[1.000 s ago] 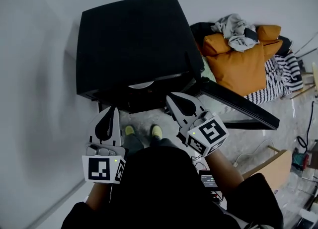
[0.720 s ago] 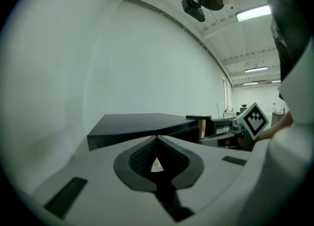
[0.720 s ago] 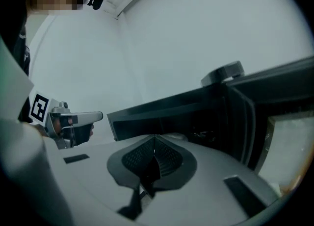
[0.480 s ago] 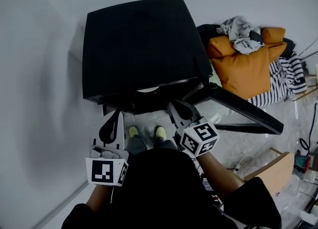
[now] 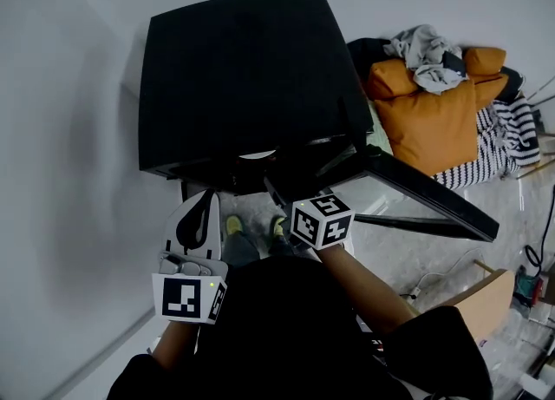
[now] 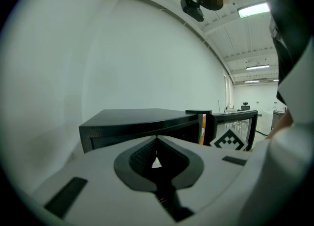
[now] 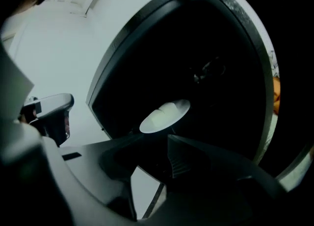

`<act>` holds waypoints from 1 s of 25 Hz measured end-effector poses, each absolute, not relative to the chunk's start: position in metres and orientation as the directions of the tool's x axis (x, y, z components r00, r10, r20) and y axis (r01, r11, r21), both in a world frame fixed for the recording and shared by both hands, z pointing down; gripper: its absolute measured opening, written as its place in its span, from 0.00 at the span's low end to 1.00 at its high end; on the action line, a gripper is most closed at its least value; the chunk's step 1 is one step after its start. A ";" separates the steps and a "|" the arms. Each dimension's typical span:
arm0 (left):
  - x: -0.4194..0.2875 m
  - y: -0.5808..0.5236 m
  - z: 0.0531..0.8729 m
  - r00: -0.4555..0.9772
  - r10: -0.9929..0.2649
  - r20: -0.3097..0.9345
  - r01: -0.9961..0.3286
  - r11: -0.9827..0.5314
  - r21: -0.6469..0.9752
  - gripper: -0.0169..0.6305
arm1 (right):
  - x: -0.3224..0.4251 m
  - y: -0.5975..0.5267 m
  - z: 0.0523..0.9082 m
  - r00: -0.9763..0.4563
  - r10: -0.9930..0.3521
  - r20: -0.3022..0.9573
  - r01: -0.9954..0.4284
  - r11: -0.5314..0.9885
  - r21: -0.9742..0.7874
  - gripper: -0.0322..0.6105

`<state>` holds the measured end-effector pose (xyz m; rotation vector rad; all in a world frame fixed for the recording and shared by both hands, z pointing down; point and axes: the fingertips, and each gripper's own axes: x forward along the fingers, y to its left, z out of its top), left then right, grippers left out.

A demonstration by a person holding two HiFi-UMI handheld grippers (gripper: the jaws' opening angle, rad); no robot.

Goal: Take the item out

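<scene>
**Item:** white plate (image 7: 164,115), flat inside black oven (image 5: 243,77), door (image 5: 416,203) swung open.
**Position:** straight ahead of R tool (image 7: 155,138), just past tips, rim facing it. Jaws just opened, nothing btwn.
**Other:** L tool (image 6: 156,139) closed, empty, outside oven. R nearer.

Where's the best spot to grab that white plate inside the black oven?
Probably its near rim, coming in through the open front of the black oven. The white plate lies flat and thin, so one jaw goes over the rim, one under. The right gripper, whose jaws have just been opening with nothing between them, faces it.
</scene>
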<state>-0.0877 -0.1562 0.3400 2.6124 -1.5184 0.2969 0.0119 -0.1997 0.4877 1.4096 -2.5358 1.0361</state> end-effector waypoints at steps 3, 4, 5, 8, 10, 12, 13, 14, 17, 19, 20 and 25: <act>-0.088 -0.156 0.340 0.473 -0.853 0.222 -0.873 -0.488 -0.012 0.04 | 0.005 -0.211 0.494 -0.585 -0.731 0.350 -0.753 0.331 -0.568 0.30; -0.088 -0.156 0.340 0.469 -0.855 0.222 -0.875 -0.484 -0.013 0.04 | 0.003 -0.214 0.495 -0.586 -0.732 0.347 -0.744 0.317 -0.588 0.30; -0.089 -0.156 0.340 0.465 -0.857 0.223 -0.877 -0.480 -0.016 0.04 | 0.002 -0.218 0.496 -0.586 -0.733 0.346 -0.735 0.301 -0.608 0.30; -0.092 -0.155 0.340 0.451 -0.864 0.225 -0.883 -0.468 -0.028 0.04 | 0.000 -0.228 0.500 -0.582 -0.738 0.342 -0.710 0.256 -0.657 0.30; -0.095 -0.156 0.339 0.442 -0.868 0.227 -0.887 -0.461 -0.035 0.04 | -0.002 -0.232 0.500 -0.587 -0.735 0.338 -0.692 0.240 -0.681 0.30; -0.097 -0.156 0.339 0.437 -0.870 0.228 -0.889 -0.457 -0.039 0.04 | -0.005 -0.233 0.501 -0.594 -0.732 0.333 -0.674 0.227 -0.703 0.30; -0.098 -0.156 0.339 0.435 -0.871 0.227 -0.890 -0.455 -0.041 0.04 | -0.006 -0.233 0.502 -0.598 -0.732 0.327 -0.662 0.221 -0.716 0.30; -0.099 -0.157 0.339 0.433 -0.873 0.226 -0.891 -0.453 -0.042 0.04 | -0.007 -0.234 0.502 -0.602 -0.732 0.320 -0.649 0.215 -0.729 0.30; -0.100 -0.156 0.339 0.426 -0.876 0.226 -0.894 -0.446 -0.044 0.04 | -0.008 -0.239 0.502 -0.607 -0.734 0.305 -0.622 0.199 -0.758 0.30; -0.101 -0.155 0.338 0.424 -0.877 0.228 -0.895 -0.444 -0.046 0.04 | -0.007 -0.243 0.502 -0.608 -0.738 0.293 -0.597 0.182 -0.781 0.30; -0.101 -0.155 0.338 0.422 -0.877 0.228 -0.895 -0.443 -0.047 0.04 | -0.007 -0.245 0.502 -0.612 -0.738 0.285 -0.582 0.176 -0.794 0.30; -0.107 -0.156 0.337 0.404 -0.887 0.224 -0.904 -0.424 -0.047 0.04 | -0.009 -0.251 0.501 -0.647 -0.716 0.263 -0.517 0.159 -0.841 0.25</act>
